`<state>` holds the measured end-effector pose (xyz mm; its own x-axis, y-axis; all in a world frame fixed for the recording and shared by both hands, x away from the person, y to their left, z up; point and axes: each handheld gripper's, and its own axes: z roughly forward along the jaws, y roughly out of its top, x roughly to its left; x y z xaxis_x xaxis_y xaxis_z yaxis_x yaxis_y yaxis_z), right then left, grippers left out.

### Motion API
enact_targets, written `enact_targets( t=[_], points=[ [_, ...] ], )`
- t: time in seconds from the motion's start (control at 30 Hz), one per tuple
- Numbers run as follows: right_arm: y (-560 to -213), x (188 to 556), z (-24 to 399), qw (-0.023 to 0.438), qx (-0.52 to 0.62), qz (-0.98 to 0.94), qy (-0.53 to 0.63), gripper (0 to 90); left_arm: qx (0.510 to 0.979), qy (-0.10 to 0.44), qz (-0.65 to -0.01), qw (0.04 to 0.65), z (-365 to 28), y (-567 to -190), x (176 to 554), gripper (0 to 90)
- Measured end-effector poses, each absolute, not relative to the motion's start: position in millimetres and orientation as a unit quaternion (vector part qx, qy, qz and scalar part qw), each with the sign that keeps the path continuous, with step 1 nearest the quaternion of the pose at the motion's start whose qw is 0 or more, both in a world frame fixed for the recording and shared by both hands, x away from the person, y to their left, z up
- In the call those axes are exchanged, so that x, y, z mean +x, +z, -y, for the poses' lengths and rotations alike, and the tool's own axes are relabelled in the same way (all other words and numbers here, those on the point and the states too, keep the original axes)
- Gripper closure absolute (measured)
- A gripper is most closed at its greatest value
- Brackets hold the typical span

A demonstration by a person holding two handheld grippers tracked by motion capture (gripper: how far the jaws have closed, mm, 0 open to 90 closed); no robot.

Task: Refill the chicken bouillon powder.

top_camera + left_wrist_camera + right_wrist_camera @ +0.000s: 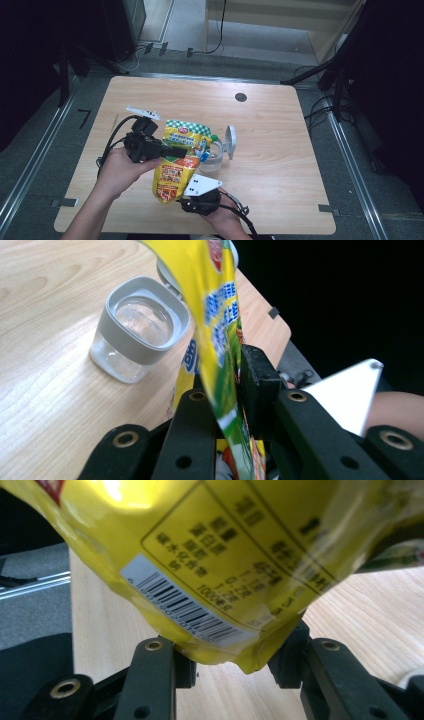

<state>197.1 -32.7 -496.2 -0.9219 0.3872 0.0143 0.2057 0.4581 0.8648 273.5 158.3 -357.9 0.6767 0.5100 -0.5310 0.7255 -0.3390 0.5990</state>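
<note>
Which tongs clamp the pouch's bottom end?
The right tongs: they grip the bottom corner of the yellow pouch, beside its barcode. The left tongs pinch the pouch's side edge higher up, level with the open clear jar.

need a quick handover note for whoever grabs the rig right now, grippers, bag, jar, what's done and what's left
Left gripper: shut on the yellow spout pouch, pinching its side edge.
Right gripper: jaws around the pouch's bottom corner; pads look pressed on it.
Pouch is held tilted above the table, its green spout cap toward the clear jar.
Jar stands open on the table, white lid flipped up beside it; it looks empty.
Done: pouch lifted and brought to the jar.
Left, probably: pouring from pouch into jar; the cap seems to be still on.
</note>
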Motion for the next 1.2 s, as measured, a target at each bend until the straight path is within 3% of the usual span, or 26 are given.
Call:
enact_targets(
  t=[0.6,1.2],
  points=[
    [-483,192,25,0.051,0.192,-0.844,0.498,63.3,0.82,-0.08,-0.394,0.406,-144,-370,275,76.9],
    [-475,198,24,0.018,0.209,-0.843,0.496,61.9,0.82,-0.076,-0.4,0.402,-140,-375,277,70.8]
  ],
)
